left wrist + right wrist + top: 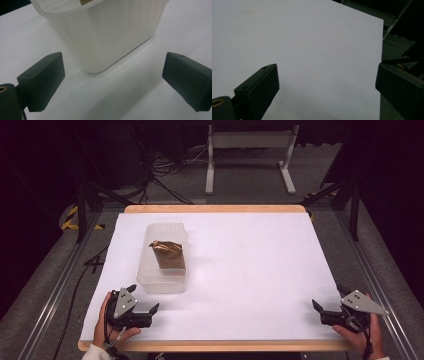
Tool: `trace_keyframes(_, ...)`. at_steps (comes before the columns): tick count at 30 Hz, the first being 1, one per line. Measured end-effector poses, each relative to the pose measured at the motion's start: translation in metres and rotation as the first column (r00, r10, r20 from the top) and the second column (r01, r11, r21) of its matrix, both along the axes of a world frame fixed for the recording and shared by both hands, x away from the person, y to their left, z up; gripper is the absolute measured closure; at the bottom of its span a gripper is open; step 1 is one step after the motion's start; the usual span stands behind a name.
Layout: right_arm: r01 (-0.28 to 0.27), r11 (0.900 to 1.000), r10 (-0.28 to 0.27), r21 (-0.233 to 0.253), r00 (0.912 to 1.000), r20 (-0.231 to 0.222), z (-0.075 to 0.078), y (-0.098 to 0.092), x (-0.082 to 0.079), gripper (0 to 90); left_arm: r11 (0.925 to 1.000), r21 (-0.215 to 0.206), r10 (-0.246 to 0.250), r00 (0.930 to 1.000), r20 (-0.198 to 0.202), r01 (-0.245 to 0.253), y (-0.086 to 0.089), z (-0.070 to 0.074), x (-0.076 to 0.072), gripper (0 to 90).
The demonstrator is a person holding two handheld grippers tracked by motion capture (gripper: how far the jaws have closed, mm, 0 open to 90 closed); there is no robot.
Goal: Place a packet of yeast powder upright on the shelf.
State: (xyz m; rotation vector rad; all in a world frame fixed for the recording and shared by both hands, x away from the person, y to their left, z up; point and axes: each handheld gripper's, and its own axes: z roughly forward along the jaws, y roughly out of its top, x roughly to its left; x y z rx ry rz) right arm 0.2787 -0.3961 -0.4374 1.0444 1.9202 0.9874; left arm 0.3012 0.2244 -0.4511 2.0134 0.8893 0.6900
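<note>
From above, your left gripper [142,307] sits just short of the translucent tub [162,257] holding what looks like a brown packet [168,254]; your right gripper [327,312] rests well apart. In the left gripper view, jaws wide, tub corner [105,37] centred: advance squarely. The right gripper view shows open jaws over the bare white table [299,37].

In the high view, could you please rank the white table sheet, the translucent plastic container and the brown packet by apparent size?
1. White table sheet.
2. Translucent plastic container.
3. Brown packet, lying inside the container.
</note>
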Motion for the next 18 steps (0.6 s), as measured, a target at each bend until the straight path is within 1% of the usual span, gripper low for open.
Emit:
trace_keyframes(5, -0.007, 1.0, 0.007, -0.001, 1.0, -0.002, -0.0001, 0.0015, 0.0023, 5.5, 1.0, -0.004, 0.004, 1.0, -0.005, -0.004, 0.001, -0.0005, -0.0013, 5.3)
trace_keyframes(8, -0.014, 1.0, 0.014, -0.003, 0.9999, -0.009, -0.0009, 0.0026, 0.0032, 5.7, 1.0, 0.002, 0.005, 1.0, -0.007, -0.005, 0.0011, -0.0004, -0.0015, 5.3)
trace_keyframes(13, -0.018, 1.0, 0.018, -0.014, 0.9998, -0.005, -0.0015, 0.0034, 0.0036, 5.7, 1.0, 0.003, 0.007, 1.0, -0.004, -0.007, 0.0005, -0.0008, -0.0008, 5.3)
trace_keyframes(18, -0.018, 1.0, 0.018, -0.012, 0.9998, -0.011, -0.002, 0.0035, 0.004, 5.7, 0.9999, 0.01, 0.005, 0.9999, -0.012, -0.005, -0.0009, -0.0011, -0.0007, 5.3)
